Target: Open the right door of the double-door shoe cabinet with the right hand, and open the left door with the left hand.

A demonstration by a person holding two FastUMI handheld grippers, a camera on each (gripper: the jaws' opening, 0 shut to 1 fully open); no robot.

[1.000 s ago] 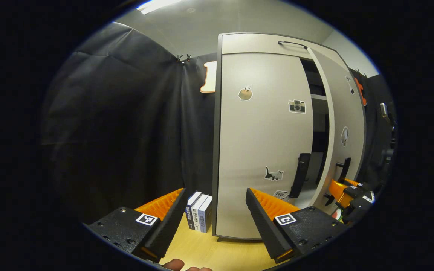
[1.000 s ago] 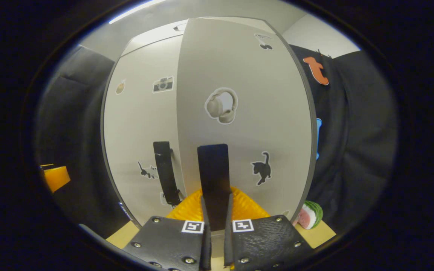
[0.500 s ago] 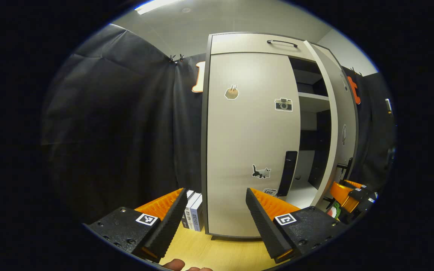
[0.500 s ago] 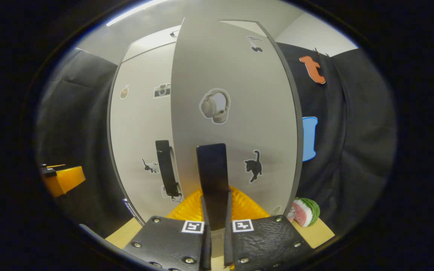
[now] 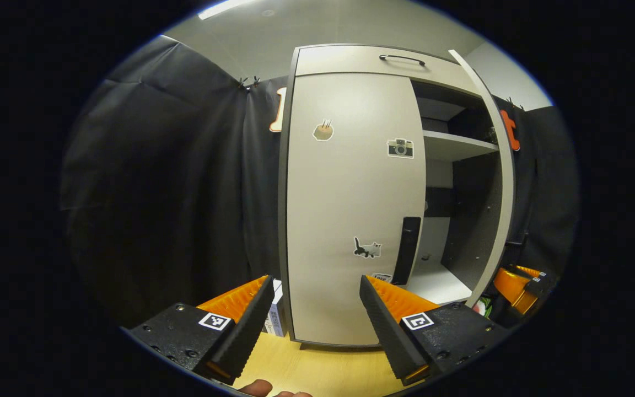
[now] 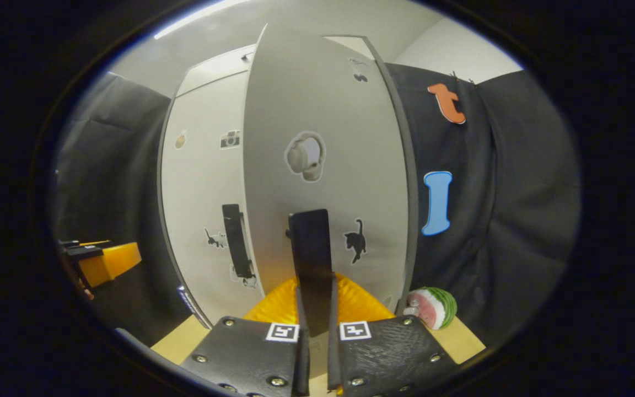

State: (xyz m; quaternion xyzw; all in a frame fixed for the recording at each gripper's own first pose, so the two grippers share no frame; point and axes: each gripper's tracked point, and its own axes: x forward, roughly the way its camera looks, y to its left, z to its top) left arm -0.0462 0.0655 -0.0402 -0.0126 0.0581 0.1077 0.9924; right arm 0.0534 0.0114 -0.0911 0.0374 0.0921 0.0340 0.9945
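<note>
A round toy slice of watermelon, green outside and pink inside, sits on the yellow wooden tabletop near the black cloth wall. In the left gripper view, a few thin white and blue books stand upright on the same wood, close to the dark cloth. A long bright ceiling light glows overhead.

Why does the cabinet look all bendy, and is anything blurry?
Left gripper view: the fisheye lens bows the cabinet's straight edges; picture sharp, ceiling light bright. Right gripper view: the right door bulges like a barrel; the handle between the fingers stays crisp.
</note>
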